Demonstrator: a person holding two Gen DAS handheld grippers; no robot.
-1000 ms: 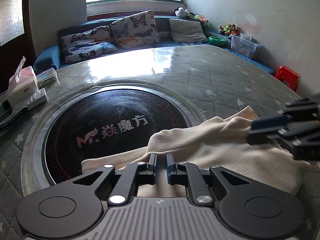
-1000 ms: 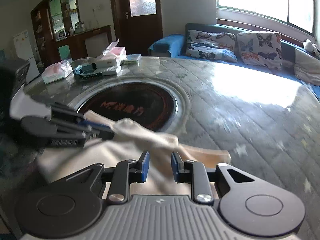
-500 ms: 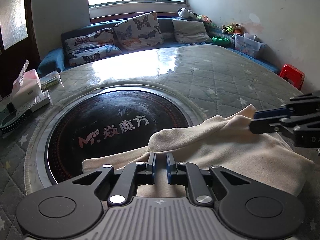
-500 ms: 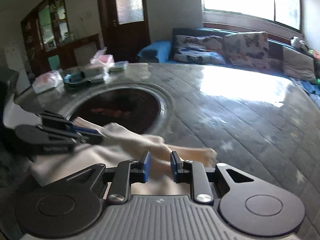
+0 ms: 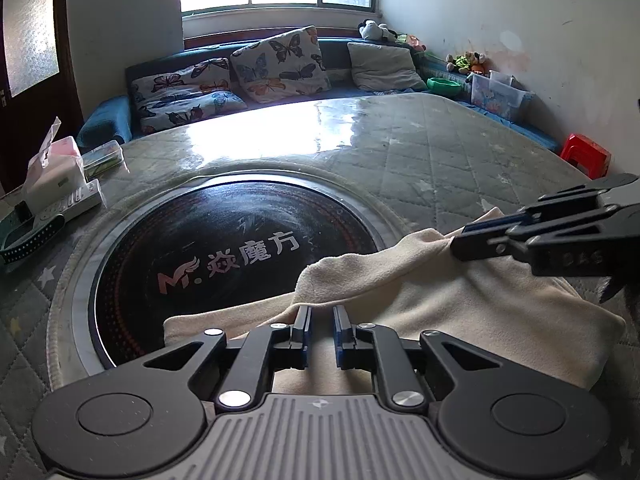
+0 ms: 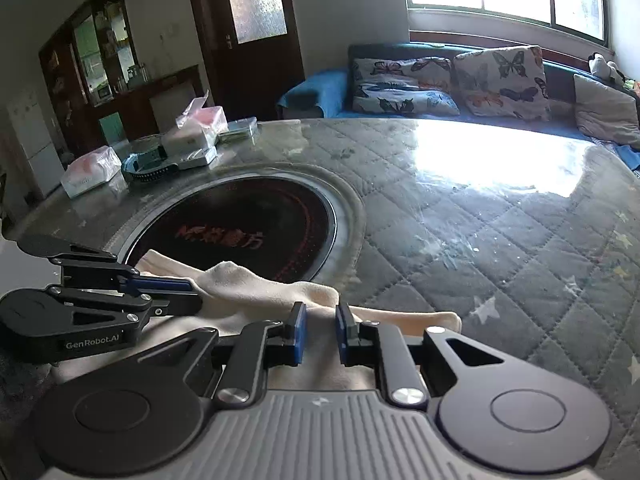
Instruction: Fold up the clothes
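- Near the front edge of the worktop (image 5: pixel 440 148), a cream garment (image 5: pixel 460 308) lay partly over the rim of the dark round inset plate (image 5: pixel 224 248) and partly on the quilted cover beside it.
- Its far edge was raised into a soft ridge, with a thinner layer spread flat beneath toward the plate, so one fold looked begun but not laid down.
- The left hand-held gripper (image 5: pixel 320 316) sat low over the near part of the cloth, its jaws drawn in to a narrow gap; a pinch of fabric seemed to lie between the blue pads, though whether they pressed on it could not be told from its own view.
- From the right wrist view, the left hand-held gripper (image 6: pixel 192 298) reached in from the side with its tips at the raised ridge, which suggested a grip on that edge.
- The right hand-held gripper (image 6: pixel 320 320) had just been closing; cloth lay under and between its jaws, near the corner of the garment (image 6: pixel 272 292) closest to the open quilted area.
- Seen from the left wrist, the right hand-held gripper (image 5: pixel 460 242) had its tips on the far raised corner.
- Judged from this, both corners were being taken up; carrying the edge over, flattening, and any further folds remained.
- Boxes and packets (image 6: pixel 196 128) stood well apart at the far side edge, clear of the work.
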